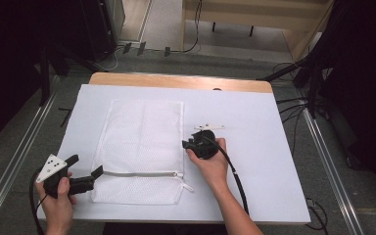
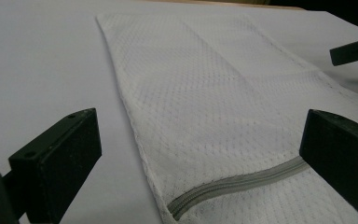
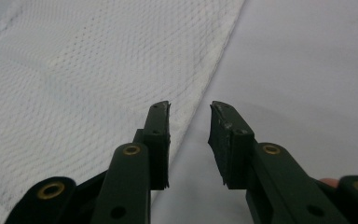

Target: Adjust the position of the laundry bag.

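Note:
A white mesh laundry bag (image 1: 144, 142) lies flat on the white-covered table (image 1: 264, 191). Its grey zipper (image 1: 139, 173) runs across near the front edge, and the pull (image 1: 188, 186) sits at the right end. My left gripper (image 1: 85, 165) is open at the bag's front left corner, its jaws pointing at the zipper's left end. In the left gripper view, the bag (image 2: 223, 102) and zipper (image 2: 237, 182) lie between the wide-apart jaws of that gripper (image 2: 199, 121). My right gripper (image 1: 188, 143) hangs at the bag's right edge. In its own view, the right gripper (image 3: 190, 109) is narrowly open over the bag's hem (image 3: 205, 70), holding nothing.
A bare wooden strip (image 1: 176, 81) shows at the table's far edge. Cables (image 1: 293, 105) and metal rails (image 1: 323, 147) run along the floor on the right, and another rail (image 1: 14, 166) on the left. White cover stretches to the right of the bag. The other gripper's jaw (image 2: 354, 50) shows in the left gripper view.

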